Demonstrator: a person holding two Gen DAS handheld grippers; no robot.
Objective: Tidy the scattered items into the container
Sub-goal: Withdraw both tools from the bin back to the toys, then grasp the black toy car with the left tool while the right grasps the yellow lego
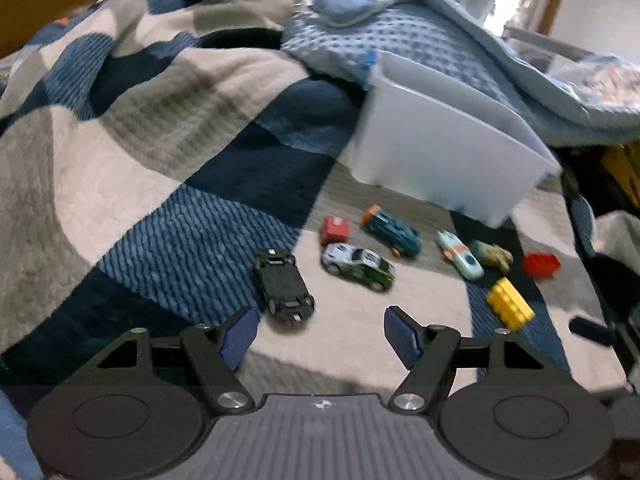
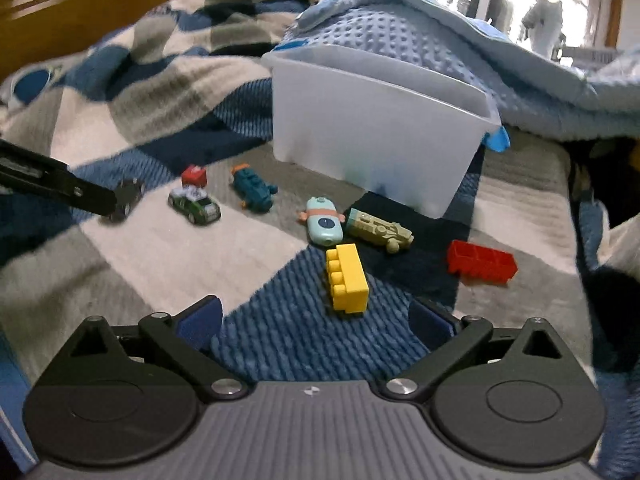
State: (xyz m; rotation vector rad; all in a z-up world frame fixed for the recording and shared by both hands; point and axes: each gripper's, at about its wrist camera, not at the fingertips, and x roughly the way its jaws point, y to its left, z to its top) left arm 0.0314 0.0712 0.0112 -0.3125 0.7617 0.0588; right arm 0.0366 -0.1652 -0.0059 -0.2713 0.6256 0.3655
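Resting on a patchwork blanket (image 2: 168, 248) of blue, grey and cream squares, the white plastic container (image 2: 372, 136) stood upright with smooth, slightly translucent walls and a rolled rim. A pale blue dimpled blanket (image 2: 400, 36) was bunched just behind it.

The scattered toys lay in front of the container on the ribbed, corded fabric. A yellow brick (image 2: 346, 278) with round studs sat nearest the right gripper (image 2: 316, 324), whose blue-padded jaws were spread wide with nothing between them. A red brick (image 2: 480, 262), hollow side showing, lay off to the right, well apart from the yellow one. Between the yellow brick and the container were a light blue rounded toy (image 2: 323, 226) with an orange band and an olive-green blocky vehicle (image 2: 378, 230), just beside each other. Further left were a teal vehicle (image 2: 254, 188) with orange trim, a small red cube (image 2: 195, 176) and a silver-and-green car (image 2: 194, 204) close to that cube.

A black car (image 1: 282, 286) lay overturned, its flat moulded underside up, just ahead of the left finger of the left gripper (image 1: 318, 334). That gripper's jaws were also parted and empty, its ridged blue pads (image 1: 402, 336) facing inward.
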